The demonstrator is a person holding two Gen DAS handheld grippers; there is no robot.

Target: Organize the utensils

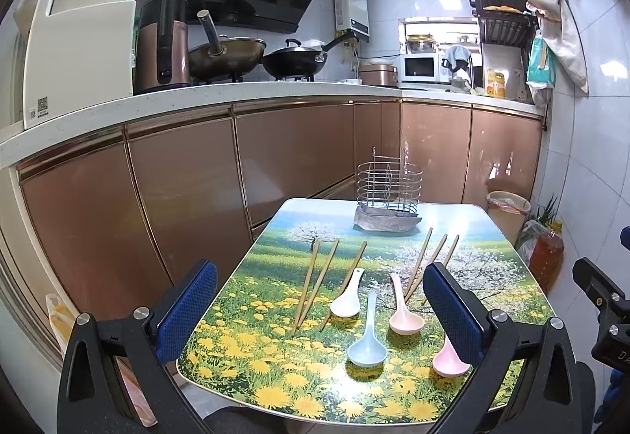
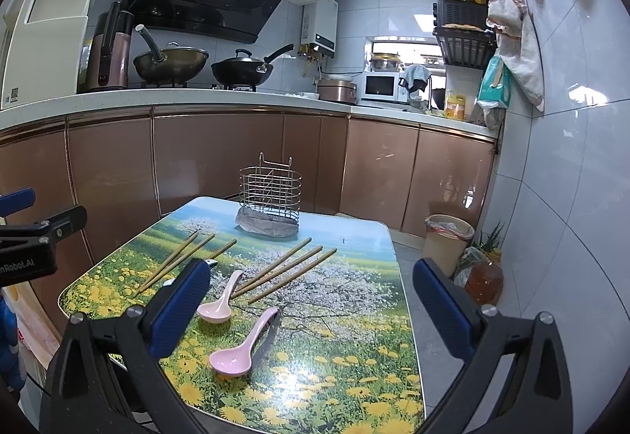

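Kitchen setting: a small table with a printed flower-meadow top (image 1: pixel 252 367) carries four plastic soup spoons, six wooden chopsticks, and an empty wire utensil basket (image 1: pixel 389 185) at its far edge. Left gripper (image 1: pixel 321 312) and right gripper (image 2: pixel 311 310) hover released, holding nothing. A pale blue spoon (image 1: pixel 367 345) lies just ahead of the left gripper, handle pointing toward the basket; the left is judged nearer.

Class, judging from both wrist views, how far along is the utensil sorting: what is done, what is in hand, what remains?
Done: nothing; the wire holder stands empty at the table's far end.
In hand: nothing; left gripper and right gripper are both open above the table.
Left: six chopsticks and four spoons, white, blue, pink and pink.
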